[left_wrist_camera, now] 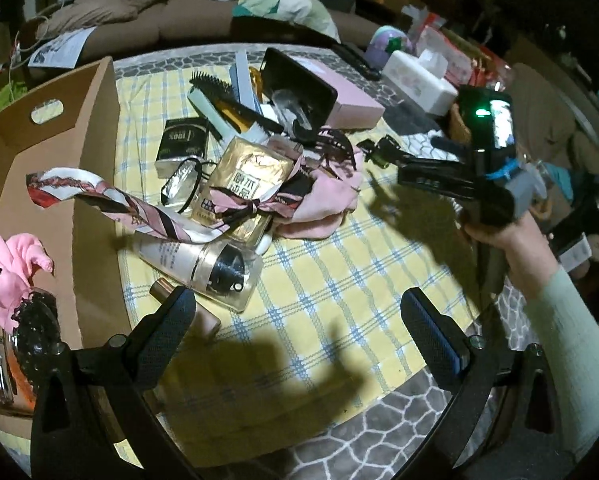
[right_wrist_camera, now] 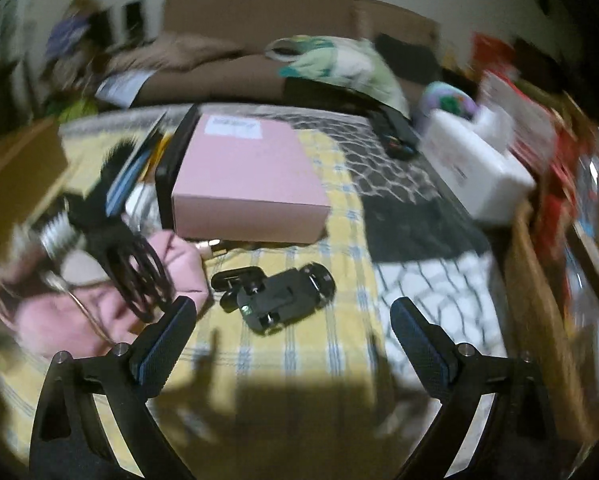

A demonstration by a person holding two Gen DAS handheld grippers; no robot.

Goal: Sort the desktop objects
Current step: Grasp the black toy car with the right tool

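left tool (left_wrist_camera: 295, 320) wide open, empty | right tool (right_wrist_camera: 293, 324) wide open, empty | black clip (right_wrist_camera: 275, 294) ahead, pink box (right_wrist_camera: 247, 176) behind it

A cardboard box (left_wrist_camera: 59, 184) stands left of the clutter pile (left_wrist_camera: 243, 168).

Black gripper (left_wrist_camera: 295, 320) fingers, blue-edged pads; pale green sleeve (left_wrist_camera: 571, 344).

We see a dim room w/ light from above and behind, so dark shadows of the fingers (left_wrist_camera: 167, 320) fall fwd on the yellow checked cloth (left_wrist_camera: 319, 272). Left view is sharp; right view has strong motion blur, esp. at the left side. Both bend hard at the edges, w/ black corners. A green LED (left_wrist_camera: 480, 112) glares.
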